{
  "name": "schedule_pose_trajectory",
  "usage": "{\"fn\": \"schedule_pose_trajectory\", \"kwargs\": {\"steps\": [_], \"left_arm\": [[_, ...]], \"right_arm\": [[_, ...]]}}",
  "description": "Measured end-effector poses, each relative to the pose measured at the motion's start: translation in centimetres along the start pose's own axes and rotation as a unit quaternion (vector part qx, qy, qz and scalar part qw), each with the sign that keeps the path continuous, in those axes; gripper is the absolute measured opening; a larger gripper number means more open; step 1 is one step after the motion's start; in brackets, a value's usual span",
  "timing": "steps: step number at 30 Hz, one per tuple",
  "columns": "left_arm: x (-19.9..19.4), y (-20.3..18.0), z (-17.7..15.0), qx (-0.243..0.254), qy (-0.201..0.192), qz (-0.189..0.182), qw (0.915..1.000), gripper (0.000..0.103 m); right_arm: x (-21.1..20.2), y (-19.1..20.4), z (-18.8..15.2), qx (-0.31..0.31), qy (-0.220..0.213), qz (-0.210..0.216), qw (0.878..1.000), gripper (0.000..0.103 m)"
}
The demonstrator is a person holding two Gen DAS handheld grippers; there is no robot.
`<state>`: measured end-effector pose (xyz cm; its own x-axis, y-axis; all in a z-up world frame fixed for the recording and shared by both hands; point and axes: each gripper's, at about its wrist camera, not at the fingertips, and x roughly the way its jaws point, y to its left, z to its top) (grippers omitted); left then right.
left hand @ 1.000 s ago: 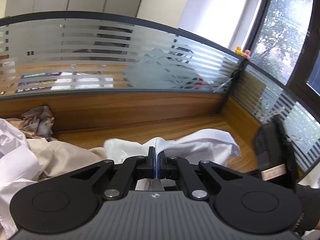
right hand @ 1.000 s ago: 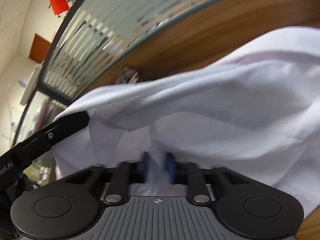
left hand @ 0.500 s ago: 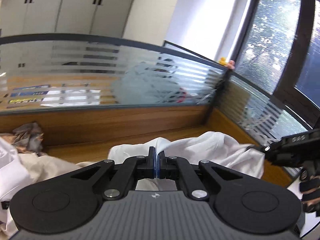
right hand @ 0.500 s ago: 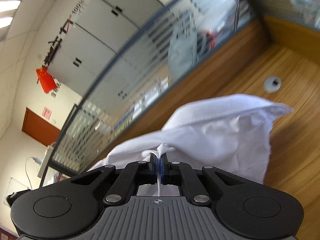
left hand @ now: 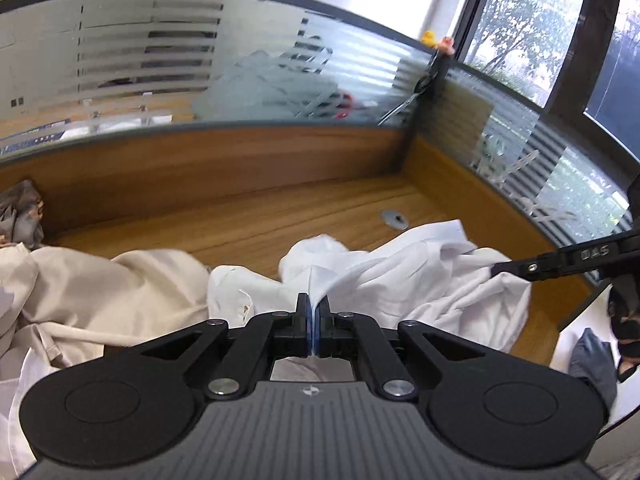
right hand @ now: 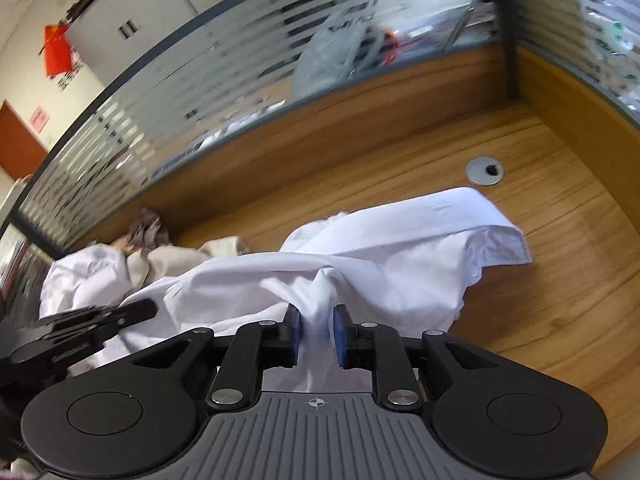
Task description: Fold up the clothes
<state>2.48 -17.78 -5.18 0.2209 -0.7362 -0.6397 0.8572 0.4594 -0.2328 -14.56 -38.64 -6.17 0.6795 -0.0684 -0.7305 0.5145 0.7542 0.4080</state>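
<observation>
Left wrist view: the left gripper (left hand: 313, 314) has its fingers (left hand: 302, 314) clamped tight on a pinched ridge of the white shirt (left hand: 420, 280), which lies crumpled on the wooden surface (left hand: 280, 224) and spreads to the right. At the shirt's right edge the right gripper (left hand: 520, 269) reaches in from the side. A beige garment (left hand: 120, 288) lies heaped just left of the shirt, and a grey patterned cloth (left hand: 22, 212) sits against the wooden partition (left hand: 200, 160) at far left. A round metal grommet (left hand: 394, 219) is set into the surface beyond the shirt.

From the right wrist view, the right gripper's (right hand: 316, 330) fingers (right hand: 341, 332) are opening, with a fold of the white shirt (right hand: 400, 256) standing between the blue pads, loose rather than pressed. The left gripper (right hand: 92, 320) shows at the left, against the shirt.
</observation>
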Motion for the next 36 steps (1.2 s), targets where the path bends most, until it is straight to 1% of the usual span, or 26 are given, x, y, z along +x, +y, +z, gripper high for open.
{"fn": "schedule_pose_trajectory", "kwargs": {"steps": [3, 6, 8, 10, 12, 14, 16, 17, 19, 21, 22, 23, 24, 27, 28, 30, 31, 32, 33, 34, 36], "left_arm": [[0.4, 0.9, -0.1, -0.007, -0.005, 0.007, 0.9999, 0.002], [0.4, 1.0, 0.2, -0.006, -0.010, 0.012, 0.9999, 0.002], [0.3, 0.9, 0.3, -0.008, -0.012, 0.012, 0.9998, 0.002], [0.3, 1.0, 0.3, -0.010, -0.012, 0.012, 0.9998, 0.003], [0.3, 1.0, 0.3, -0.011, -0.012, 0.013, 0.9998, 0.003], [0.3, 1.0, 0.3, -0.013, -0.010, 0.018, 0.9997, 0.007], [0.2, 1.0, 0.3, -0.015, -0.010, 0.019, 0.9997, 0.010], [0.2, 1.0, 0.4, -0.016, -0.010, 0.020, 0.9996, 0.011], [-0.2, 0.9, 0.5, -0.015, -0.014, 0.020, 0.9996, 0.014], [-0.8, 0.8, 0.7, -0.008, -0.022, 0.017, 0.9996, 0.015], [-1.2, 0.6, 0.9, -0.002, -0.026, 0.015, 0.9995, 0.015], [-1.6, 0.5, 1.0, 0.004, -0.030, 0.013, 0.9995, 0.017], [-1.9, 0.2, 1.2, 0.010, -0.034, 0.008, 0.9994, 0.022], [-3.1, -0.5, 1.7, 0.026, -0.043, -0.008, 0.9987, 0.030], [-3.4, -0.7, 1.8, 0.031, -0.043, -0.015, 0.9985, 0.032], [-3.7, -1.3, 1.9, 0.035, -0.042, -0.036, 0.9979, 0.038], [-3.8, -1.6, 1.9, 0.037, -0.040, -0.046, 0.9974, 0.040], [-3.7, -1.9, 1.8, 0.042, -0.035, -0.056, 0.9970, 0.045], [-3.3, -2.4, 1.7, 0.048, -0.027, -0.062, 0.9966, 0.047], [-2.9, -2.8, 1.5, 0.055, -0.017, -0.066, 0.9962, 0.047], [-1.9, -3.8, 1.1, 0.067, -0.002, -0.067, 0.9955, 0.047]], "right_arm": [[-0.5, 0.9, 0.2, -0.056, 0.002, -0.001, 0.998, 0.023], [-1.3, 3.1, 0.0, -0.143, 0.001, -0.009, 0.990, 0.025], [-1.8, 4.7, -0.1, -0.202, -0.004, -0.019, 0.979, 0.026], [-2.0, 5.8, -0.3, -0.252, -0.017, -0.026, 0.967, 0.026], [-2.2, 6.9, -0.4, -0.293, -0.018, -0.018, 0.956, 0.026], [-2.0, 7.7, -0.6, -0.322, -0.002, 0.003, 0.947, 0.025], [-1.3, 8.3, -1.0, -0.346, 0.026, 0.026, 0.937, 0.024], [-0.8, 8.6, -1.3, -0.364, 0.031, 0.022, 0.931, 0.024], [0.1, 9.1, -1.8, -0.400, 0.037, 0.011, 0.916, 0.024], [0.9, 9.6, -2.2, -0.434, 0.044, 0.000, 0.900, 0.024], [1.3, 9.8, -2.4, -0.454, 0.051, -0.005, 0.890, 0.024], [1.7, 10.0, -2.7, -0.473, 0.057, -0.010, 0.879, 0.024], [2.2, 10.3, -3.0, -0.493, 0.061, -0.016, 0.868, 0.024], [3.1, 10.6, -3.8, -0.540, 0.073, -0.028, 0.838, 0.023], [3.5, 10.8, -4.2, -0.559, 0.073, -0.034, 0.825, 0.022], [4.2, 11.0, -5.0, -0.597, 0.072, -0.048, 0.798, 0.013], [4.4, 11.1, -5.3, -0.610, 0.071, -0.056, 0.787, 0.010], [4.5, 11.2, -5.3, -0.616, 0.070, -0.058, 0.783, 0.006], [4.6, 11.2, -5.4, -0.621, 0.069, -0.060, 0.779, 0.004], [4.6, 11.3, -5.2, -0.617, 0.064, -0.061, 0.782, 0.004], [4.2, 11.2, -4.0, -0.587, 0.052, -0.052, 0.806, 0.003]]}}
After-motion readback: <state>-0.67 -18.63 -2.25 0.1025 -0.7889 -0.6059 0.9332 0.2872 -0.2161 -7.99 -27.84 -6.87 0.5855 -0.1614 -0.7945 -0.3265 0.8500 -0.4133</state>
